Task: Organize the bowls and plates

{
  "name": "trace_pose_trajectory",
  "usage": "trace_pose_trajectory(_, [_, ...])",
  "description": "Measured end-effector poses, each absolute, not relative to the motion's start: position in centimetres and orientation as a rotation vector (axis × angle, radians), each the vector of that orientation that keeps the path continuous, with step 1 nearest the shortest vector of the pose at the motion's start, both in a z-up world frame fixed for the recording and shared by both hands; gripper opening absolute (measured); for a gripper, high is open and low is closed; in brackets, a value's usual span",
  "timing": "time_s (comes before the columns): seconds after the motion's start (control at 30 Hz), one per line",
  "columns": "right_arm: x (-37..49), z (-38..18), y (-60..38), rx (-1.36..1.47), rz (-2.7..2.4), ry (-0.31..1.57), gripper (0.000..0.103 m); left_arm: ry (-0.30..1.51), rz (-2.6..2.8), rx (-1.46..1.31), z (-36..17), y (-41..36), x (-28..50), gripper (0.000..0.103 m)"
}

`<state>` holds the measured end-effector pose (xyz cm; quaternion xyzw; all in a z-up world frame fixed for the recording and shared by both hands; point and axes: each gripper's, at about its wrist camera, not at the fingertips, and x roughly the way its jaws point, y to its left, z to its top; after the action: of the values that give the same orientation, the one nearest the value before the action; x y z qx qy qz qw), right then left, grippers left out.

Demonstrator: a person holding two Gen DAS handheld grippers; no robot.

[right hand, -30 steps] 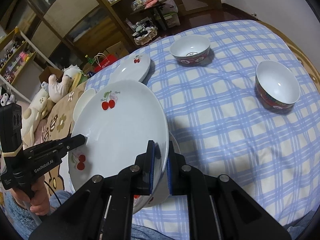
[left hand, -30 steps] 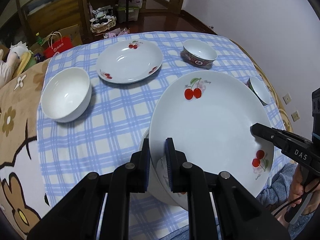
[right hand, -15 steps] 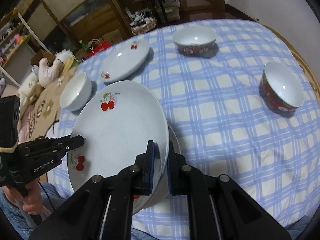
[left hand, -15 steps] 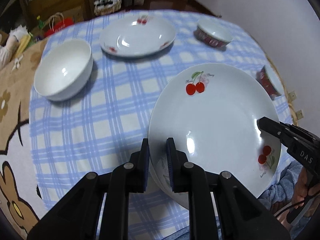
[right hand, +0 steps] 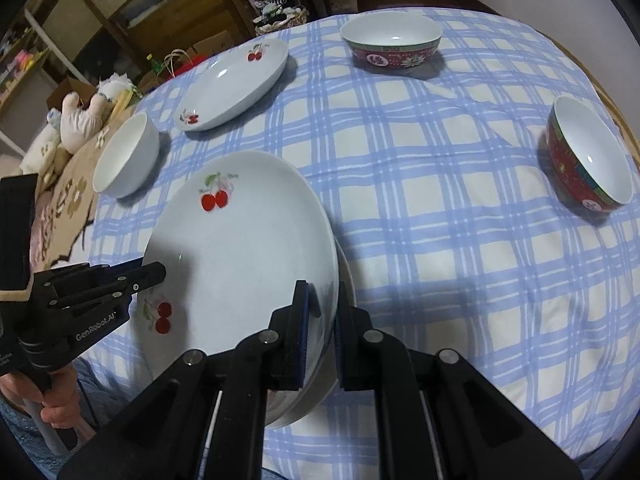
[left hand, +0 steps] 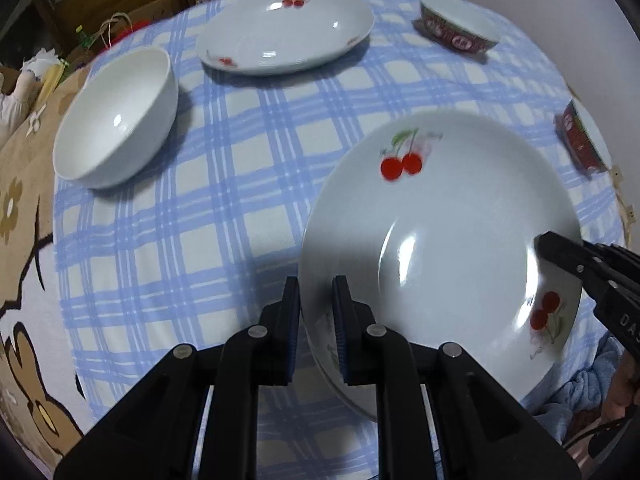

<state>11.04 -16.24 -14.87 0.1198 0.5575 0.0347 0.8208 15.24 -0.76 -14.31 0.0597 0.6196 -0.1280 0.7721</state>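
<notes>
A large white plate with red cherries (left hand: 440, 240) (right hand: 240, 248) is held low over the near edge of the table. My left gripper (left hand: 316, 292) is shut on its left rim; in the right wrist view the left gripper (right hand: 156, 272) comes in from the left. My right gripper (right hand: 320, 300) is shut on the opposite rim, and the right gripper (left hand: 548, 244) enters the left wrist view from the right. The rim of another plate (right hand: 346, 276) shows just beneath the held one; whether they touch I cannot tell.
On the blue checked tablecloth (right hand: 440, 200) stand a second cherry plate (left hand: 284, 32) (right hand: 232, 84) at the back, a white bowl (left hand: 116, 120) (right hand: 126, 156) at the left, and two red bowls (right hand: 392, 40) (right hand: 588, 156). A soft toy (right hand: 84, 116) lies beyond the table's left edge.
Both grippers have come down with the cherry plate between them, and both views tilt more steeply at the table. The grips on the rim are unchanged.
</notes>
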Motion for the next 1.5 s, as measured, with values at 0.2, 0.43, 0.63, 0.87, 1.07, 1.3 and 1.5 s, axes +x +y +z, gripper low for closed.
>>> trace_pose_trajectory(0.2, [11.34,-15.43,-16.06,0.232,0.079,1.196,0.012,1.350,-0.270,0.147,-14.80,-1.01,15.43,0.016])
trace_pose_trajectory(0.43, [11.48,-15.52,-16.11,0.232,0.081,1.200,0.013,1.351,-0.269,0.144,-14.82,-1.17,15.56,0.016])
trace_pose_trajectory(0.63, [11.65,-15.37,-15.97,0.212,0.074,1.195,0.013,1.351,-0.271,0.141,-14.83,-0.88,15.58,0.016])
trace_pose_trajectory(0.87, [11.59,-15.39,-15.82,0.212,0.071,1.203,0.013,1.342,-0.271,0.169,-14.88,-1.15,15.59,0.016])
trace_pose_trajectory(1.07, [11.64,-15.29,-15.68,0.199,0.065,1.196,0.013,1.340,-0.273,0.178,-14.88,-1.24,15.59,0.016])
trace_pose_trajectory(1.3, [11.77,-15.22,-15.52,0.167,0.054,1.195,0.014,1.334,-0.273,0.197,-14.89,-1.36,15.30,0.016])
trace_pose_trajectory(1.5, [11.96,-15.60,-15.34,0.114,0.032,1.210,0.014,1.319,-0.274,0.202,-14.66,-1.44,15.17,0.016])
